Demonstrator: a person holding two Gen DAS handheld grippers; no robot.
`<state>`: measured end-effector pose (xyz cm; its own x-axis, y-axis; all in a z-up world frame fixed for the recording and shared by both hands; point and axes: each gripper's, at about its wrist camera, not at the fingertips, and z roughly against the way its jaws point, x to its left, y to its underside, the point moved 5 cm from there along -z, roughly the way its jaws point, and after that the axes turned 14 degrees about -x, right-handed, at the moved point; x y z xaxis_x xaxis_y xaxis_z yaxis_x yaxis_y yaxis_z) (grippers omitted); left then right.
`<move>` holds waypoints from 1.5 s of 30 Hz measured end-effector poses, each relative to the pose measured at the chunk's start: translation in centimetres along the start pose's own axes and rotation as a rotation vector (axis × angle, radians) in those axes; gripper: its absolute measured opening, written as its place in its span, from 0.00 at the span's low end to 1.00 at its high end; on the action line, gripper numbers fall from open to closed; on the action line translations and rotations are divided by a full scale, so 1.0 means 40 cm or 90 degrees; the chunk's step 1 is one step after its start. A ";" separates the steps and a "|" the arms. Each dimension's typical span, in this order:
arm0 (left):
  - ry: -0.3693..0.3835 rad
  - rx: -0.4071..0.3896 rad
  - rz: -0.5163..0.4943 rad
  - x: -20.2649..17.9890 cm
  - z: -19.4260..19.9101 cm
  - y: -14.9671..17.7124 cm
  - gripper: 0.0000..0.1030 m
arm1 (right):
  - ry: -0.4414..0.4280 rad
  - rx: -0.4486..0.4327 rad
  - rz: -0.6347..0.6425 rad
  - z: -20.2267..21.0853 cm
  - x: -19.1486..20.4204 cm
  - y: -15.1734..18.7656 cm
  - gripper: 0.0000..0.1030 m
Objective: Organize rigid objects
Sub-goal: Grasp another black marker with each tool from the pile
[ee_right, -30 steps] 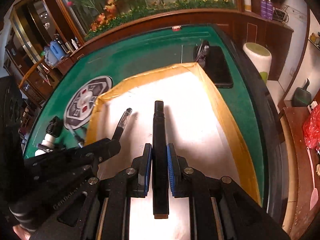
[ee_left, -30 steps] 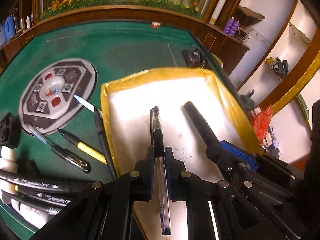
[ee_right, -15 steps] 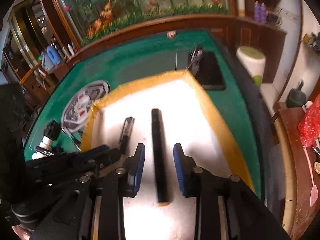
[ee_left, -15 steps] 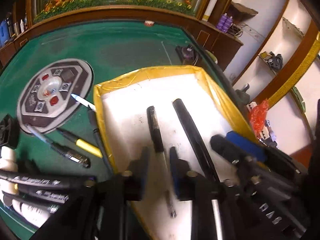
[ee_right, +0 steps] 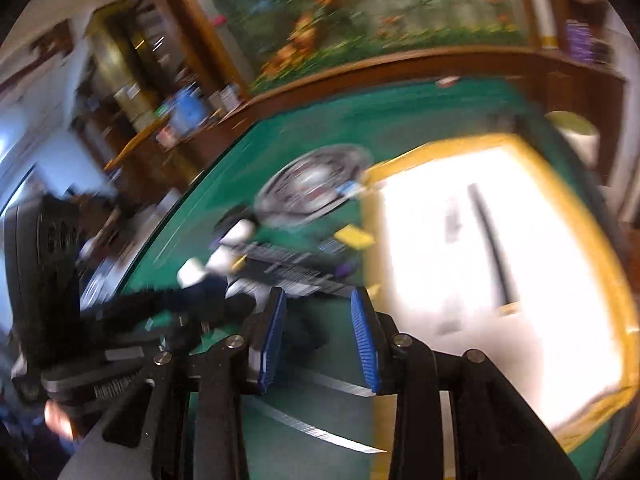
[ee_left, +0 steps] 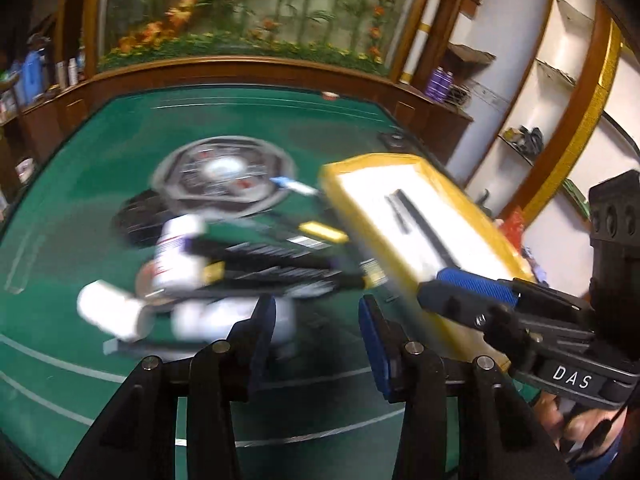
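I read everything off the yellow-rimmed tray (ee_left: 400, 240), which sits on the green table (ee_left: 120, 140). Inside it, on the white floor, I count two dark things lying side by side along its length: a long black marker (ee_left: 420, 224) and, on its side toward the round disc, a shorter pen (ee_left: 400, 216). The right wrist view shows the same pair, the marker (ee_right: 492, 240) long and thin, the pen (ee_right: 452, 216) only a grey smear.

My left gripper (ee_left: 316, 344) hangs over the green cloth outside the tray, on the side where the loose clutter lies. Its jaws have just been opening; they stand apart with nothing between them. My right gripper (ee_right: 318, 336) sits over the tray's near corner edge, its jaws also just opened and empty. From the left camera I see one of its blue pads (ee_left: 476, 288) reaching over the tray's rim.

Beside the tray, away from its long edge, is one round grey disc (ee_left: 224, 176) with buttons. Nearer me is a heap of black markers (ee_left: 272, 264) and white capped bottles (ee_left: 112, 316); blur is heavy, so I cannot count them surely: roughly three or four markers and at least three white pieces. One yellow-barrelled pen (ee_left: 324, 232) lies just outside the tray's wall.
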<state>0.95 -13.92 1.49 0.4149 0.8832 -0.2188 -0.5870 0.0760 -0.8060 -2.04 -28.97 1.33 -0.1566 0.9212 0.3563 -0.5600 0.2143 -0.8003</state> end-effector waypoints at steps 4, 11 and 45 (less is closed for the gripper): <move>-0.026 0.023 0.003 0.140 0.033 0.062 0.48 | -0.036 0.062 0.060 -0.069 0.083 0.077 0.32; -0.076 0.030 0.039 0.286 0.070 0.132 0.48 | 0.036 0.069 0.075 -0.139 0.081 0.080 0.32; -0.180 0.086 0.000 0.324 0.048 0.170 0.14 | 0.006 0.149 0.217 -0.171 0.210 0.215 0.22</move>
<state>0.98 -1.07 -5.76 0.2159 0.9755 -0.0421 -0.6815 0.1197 -0.7219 -2.61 -17.18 -5.87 -0.3590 0.9295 0.0845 -0.6474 -0.1827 -0.7400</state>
